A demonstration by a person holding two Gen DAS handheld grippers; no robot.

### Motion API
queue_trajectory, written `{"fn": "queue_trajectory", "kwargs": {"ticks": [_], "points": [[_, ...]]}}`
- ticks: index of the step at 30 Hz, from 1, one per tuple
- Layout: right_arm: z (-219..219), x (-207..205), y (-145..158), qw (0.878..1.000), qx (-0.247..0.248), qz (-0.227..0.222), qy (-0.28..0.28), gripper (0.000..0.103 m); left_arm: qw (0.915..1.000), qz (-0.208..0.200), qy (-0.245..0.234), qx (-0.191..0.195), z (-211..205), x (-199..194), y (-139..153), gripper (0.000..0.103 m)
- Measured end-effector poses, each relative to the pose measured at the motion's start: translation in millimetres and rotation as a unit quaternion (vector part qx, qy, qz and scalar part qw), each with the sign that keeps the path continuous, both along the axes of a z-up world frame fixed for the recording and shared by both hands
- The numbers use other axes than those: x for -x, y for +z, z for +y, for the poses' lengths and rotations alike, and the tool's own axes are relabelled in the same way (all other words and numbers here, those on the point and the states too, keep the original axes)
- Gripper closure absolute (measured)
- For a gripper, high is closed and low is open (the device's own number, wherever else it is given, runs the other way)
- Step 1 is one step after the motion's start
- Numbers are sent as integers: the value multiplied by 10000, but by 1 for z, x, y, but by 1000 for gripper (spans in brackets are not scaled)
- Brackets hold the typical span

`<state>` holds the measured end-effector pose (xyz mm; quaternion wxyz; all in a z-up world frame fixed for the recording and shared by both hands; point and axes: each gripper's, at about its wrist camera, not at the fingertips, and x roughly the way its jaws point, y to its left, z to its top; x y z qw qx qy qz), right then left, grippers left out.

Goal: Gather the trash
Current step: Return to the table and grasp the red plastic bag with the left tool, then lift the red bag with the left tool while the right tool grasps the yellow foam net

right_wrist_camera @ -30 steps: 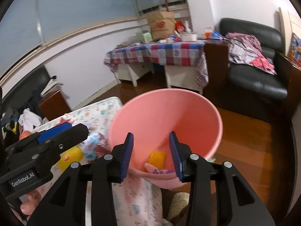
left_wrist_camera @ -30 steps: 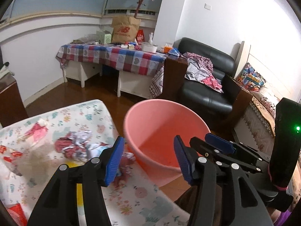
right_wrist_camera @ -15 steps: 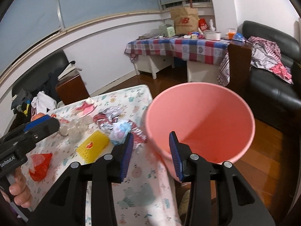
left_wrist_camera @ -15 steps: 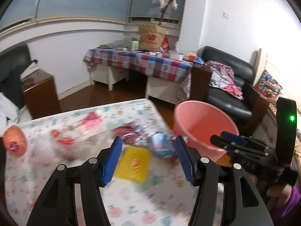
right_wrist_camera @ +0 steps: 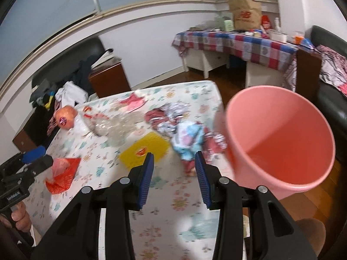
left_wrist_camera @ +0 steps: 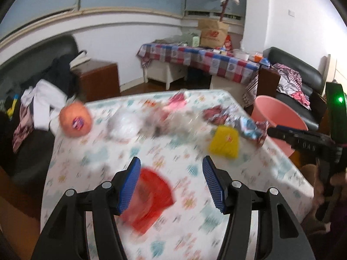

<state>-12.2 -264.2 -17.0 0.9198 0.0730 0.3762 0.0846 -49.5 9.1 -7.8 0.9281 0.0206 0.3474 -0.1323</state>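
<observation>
The floral-cloth table carries the trash: a red wrapper, a yellow packet, crumpled colourful wrappers, clear plastic and an orange fruit. My left gripper hangs open just above the red wrapper, which shows blurred between its pads, untouched. My right gripper is open with nothing in it, above the cloth in front of the yellow packet and the crumpled wrappers. The pink bucket stands off the table's right edge, also in the left wrist view.
Behind the table are a checkered-cloth table with a paper bag and boxes, a black sofa with clothes, and a brown cabinet. A dark chair heaped with clothes stands at the left. A hand holds the left gripper.
Both views have swung left, from the bucket's mouth to the table top. The left gripper now hangs over the red wrapper; the bucket sits at the right of both views.
</observation>
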Motion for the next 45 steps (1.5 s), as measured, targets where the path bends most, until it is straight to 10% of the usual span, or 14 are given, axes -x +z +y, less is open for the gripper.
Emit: {"fn": "queue_trajectory", "kwargs": {"ticks": [19,24,28,45], "points": [[21,-5,-18,9990,-105,350,263,63,9843,1088,1057,900,70,-13,-47,46],[24,-8,-19,9987,-104,408,273,63,9845,1249,888,857,61,-18,-55,84],[27,-13,-23,9981,-165,507,304,63,9845,1152,895,977,66,-17,-55,99],[53,-48,-46,9938,-63,1063,323,63,9913,642,634,957,65,-13,-36,101]]}}
